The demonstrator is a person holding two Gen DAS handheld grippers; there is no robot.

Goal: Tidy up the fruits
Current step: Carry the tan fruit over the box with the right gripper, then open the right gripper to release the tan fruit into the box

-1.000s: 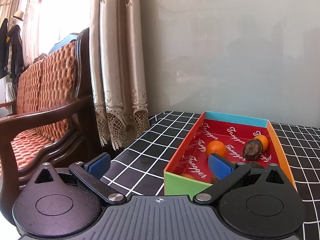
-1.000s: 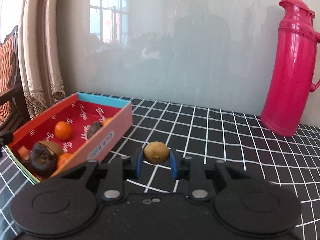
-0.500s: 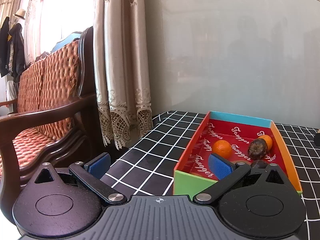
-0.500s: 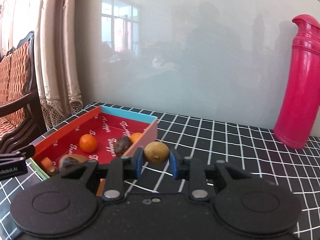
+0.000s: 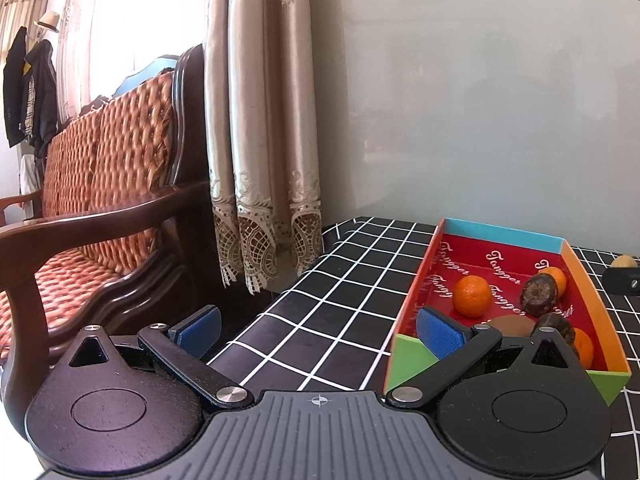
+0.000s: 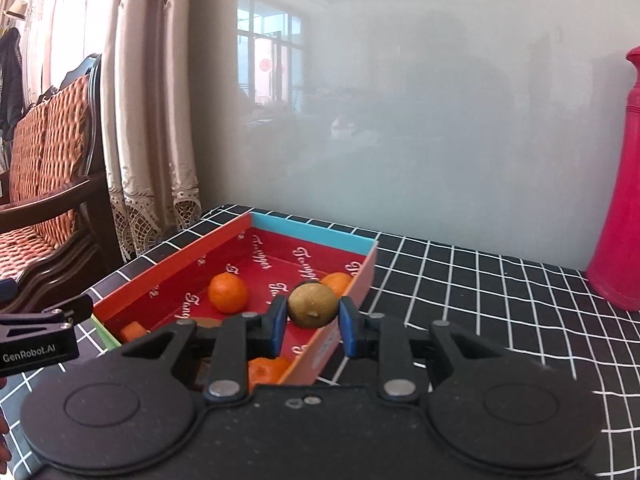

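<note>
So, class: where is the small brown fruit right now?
In the right wrist view, the small brown fruit sits clamped between the right gripper's pads, in front of the red box's right wall.

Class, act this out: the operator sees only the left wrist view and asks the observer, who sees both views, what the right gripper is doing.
Operator: Is the right gripper holding anything?
Observer: Yes, the right gripper is shut on a small brown fruit.
Operator: Where is it relative to the box?
Observer: In its own view it sits in front of the box's right wall.
Operator: Anything else on that side?
Observer: A pink flask stands at the far right.
</note>
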